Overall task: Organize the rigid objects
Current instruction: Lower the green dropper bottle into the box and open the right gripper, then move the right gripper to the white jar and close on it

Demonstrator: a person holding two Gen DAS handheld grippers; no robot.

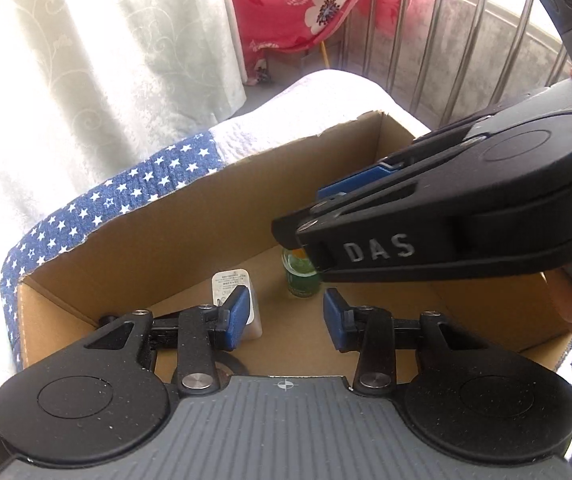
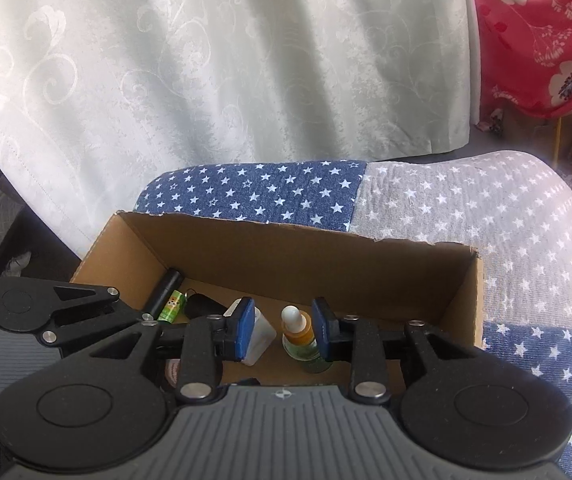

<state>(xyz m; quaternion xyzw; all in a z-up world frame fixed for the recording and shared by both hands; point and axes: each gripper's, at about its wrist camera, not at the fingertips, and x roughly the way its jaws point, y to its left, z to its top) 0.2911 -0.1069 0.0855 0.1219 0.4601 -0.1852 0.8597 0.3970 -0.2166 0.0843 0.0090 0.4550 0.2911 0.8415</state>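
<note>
White curtain (image 2: pixel 214 64) filled the background, red floral cloth (image 2: pixel 538 36) at 1 o'clock. Star-print cover (image 2: pixel 466 216), blue and grey patches, lay under an open cardboard box (image 2: pixel 286 248).

Right view: right tool (image 2: pixel 282 330) hung over the box, pointing down into it, jaws apart. A dropper bottle (image 2: pixel 298 332) with white bulb and green base stood upright between the pads; the right pad sat just beside it, contact not clear, the left pad stood off it. A white bottle (image 2: pixel 260 340) stood just left of the dropper bottle, partly behind the left pad. At 10 o'clock on the box floor: black cylinder (image 2: pixel 168 286), small green tube (image 2: pixel 172 306), dark fob (image 2: pixel 200 306), close together.

Left view: left tool (image 1: pixel 286 316) over the box, jaws apart, nothing between the pads. White bottle at 11 o'clock of its gap, dropper bottle at 12, right tool coming in from 2 o'clock above it.
</note>
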